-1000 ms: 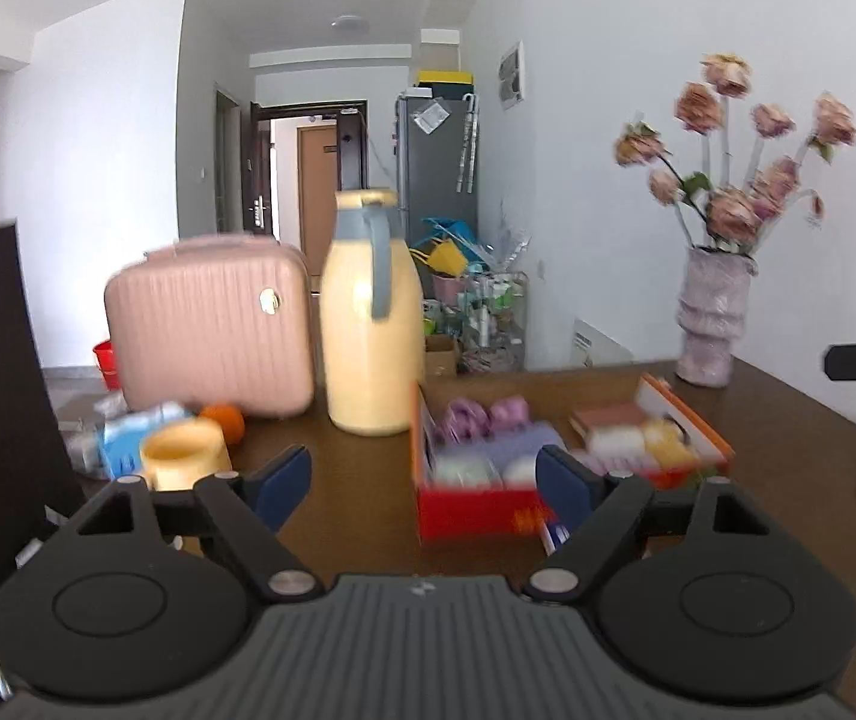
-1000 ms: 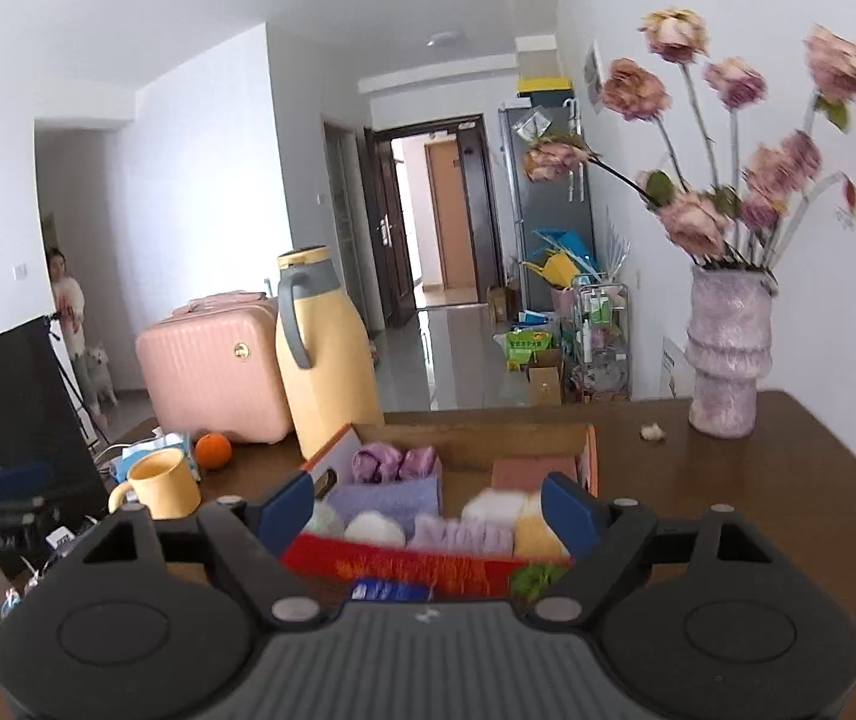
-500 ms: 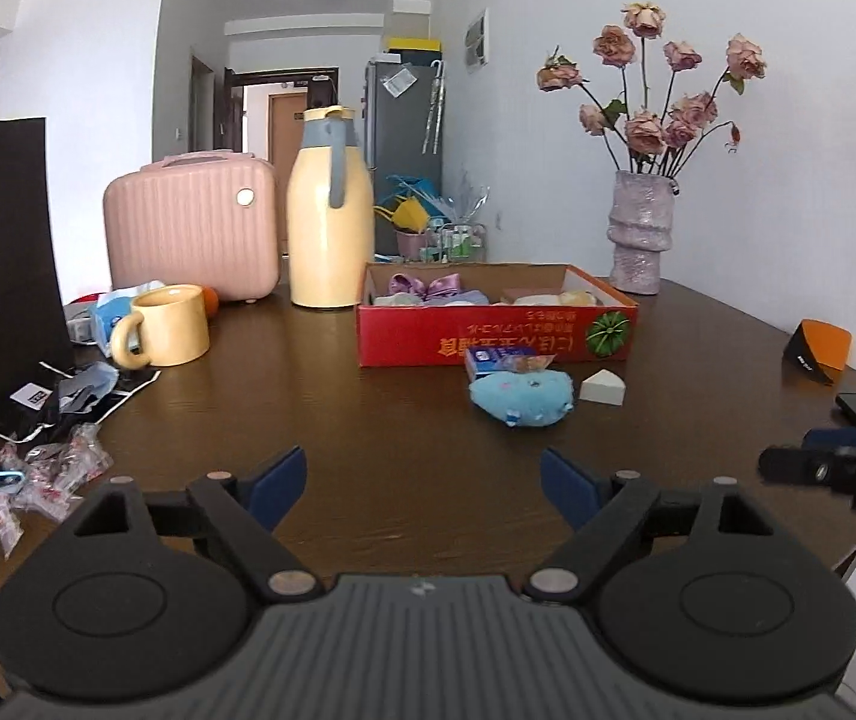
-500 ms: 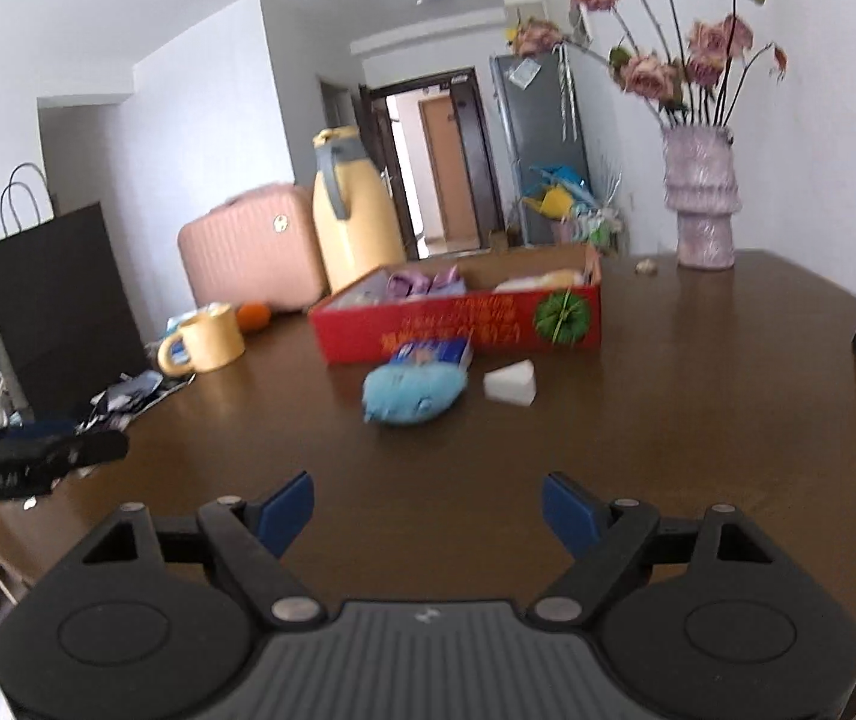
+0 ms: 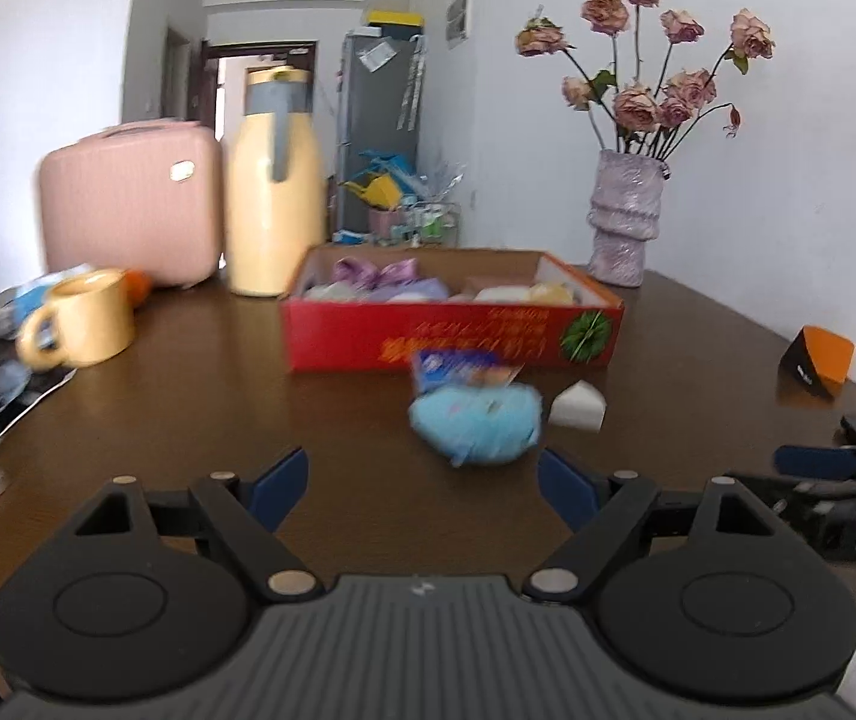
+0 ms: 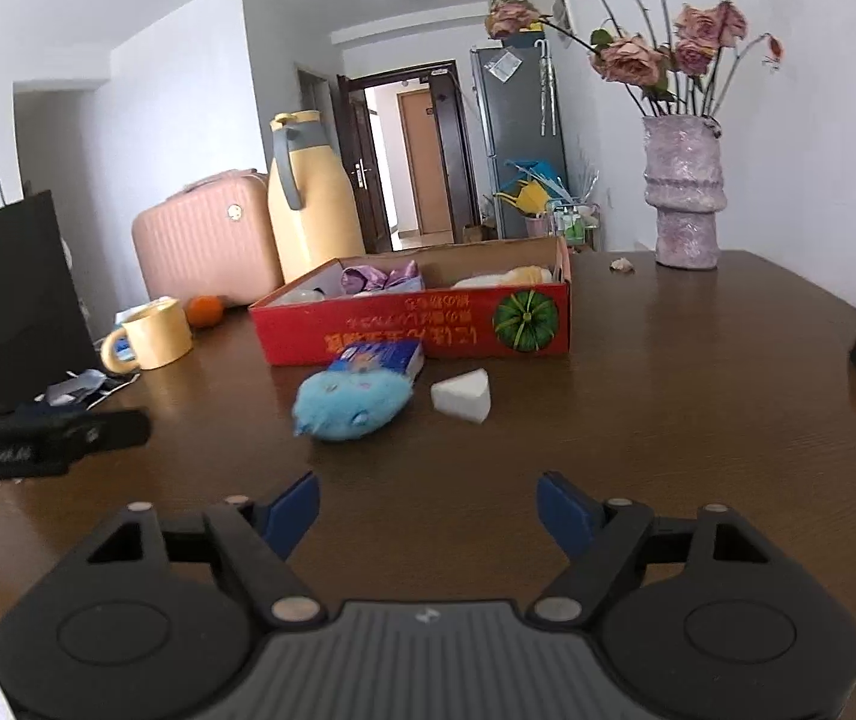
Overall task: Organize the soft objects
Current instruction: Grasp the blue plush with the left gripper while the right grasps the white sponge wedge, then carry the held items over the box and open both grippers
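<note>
I am holding both the left gripper (image 5: 422,480) and right gripper (image 6: 428,507) spread, empty, facing the blue plush (image 6: 353,405) lying outside the red box (image 6: 428,324).

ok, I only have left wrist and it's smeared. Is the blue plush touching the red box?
Observer: Not directly. In the right wrist view the blue plush lies against a blue packet, and that packet sits between it and the red box.
Operator: White wedge touching the plush?
Observer: No. The white wedge lies apart from it, with bare table showing between them.
Operator: Right hand-held gripper?
Observer: The right hand-held gripper is open, nothing between its pads, and it is short of the plush.
</note>
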A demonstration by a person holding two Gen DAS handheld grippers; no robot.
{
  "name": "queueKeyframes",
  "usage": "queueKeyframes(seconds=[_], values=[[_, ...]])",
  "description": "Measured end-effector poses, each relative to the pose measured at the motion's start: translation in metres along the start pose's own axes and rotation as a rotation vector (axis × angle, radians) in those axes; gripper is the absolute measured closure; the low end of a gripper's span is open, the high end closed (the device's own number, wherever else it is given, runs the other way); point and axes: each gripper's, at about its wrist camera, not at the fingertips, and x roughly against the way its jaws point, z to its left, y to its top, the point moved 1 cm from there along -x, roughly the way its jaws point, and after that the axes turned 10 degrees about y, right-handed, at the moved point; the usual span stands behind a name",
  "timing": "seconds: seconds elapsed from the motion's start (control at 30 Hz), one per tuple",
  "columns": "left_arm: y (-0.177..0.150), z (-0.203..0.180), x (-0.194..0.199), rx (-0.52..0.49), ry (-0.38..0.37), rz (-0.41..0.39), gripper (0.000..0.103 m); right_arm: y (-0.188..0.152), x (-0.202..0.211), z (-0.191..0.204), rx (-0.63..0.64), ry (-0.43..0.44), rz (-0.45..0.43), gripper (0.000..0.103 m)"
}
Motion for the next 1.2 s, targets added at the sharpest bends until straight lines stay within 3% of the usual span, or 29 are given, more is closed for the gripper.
queueKeyframes(seconds=[0.2,0.37,0.5,0.53,0.77,1.0,1.2], values=[[0.036,-0.043,-0.082,-0.021,-0.058,0.033,0.026,0.036,-0.068,-0.028,0.048,-0.028,0.061,0.032],[0.045,-0.062,-0.145,-0.029,-0.035,0.127,0.035,0.053,-0.124,-0.046,0.077,-0.021,0.129,0.035],[0.045,-0.061,-0.173,-0.003,-0.065,0.199,0.063,0.058,-0.154,-0.057,0.061,-0.015,0.164,0.039],[0.044,-0.06,-0.176,-0.006,-0.075,0.206,0.064,0.058,-0.16,-0.058,0.055,-0.007,0.169,0.041],[0.042,-0.064,-0.173,-0.04,-0.075,0.178,0.078,0.052,-0.174,-0.058,0.052,0.04,0.179,0.066],[0.05,-0.055,-0.154,0.004,-0.081,0.155,0.084,0.05,-0.168,-0.058,0.043,0.011,0.154,0.071],[0.054,-0.031,-0.096,0.056,-0.098,0.097,0.084,0.037,-0.123,-0.047,0.008,0.006,0.112,0.071]])
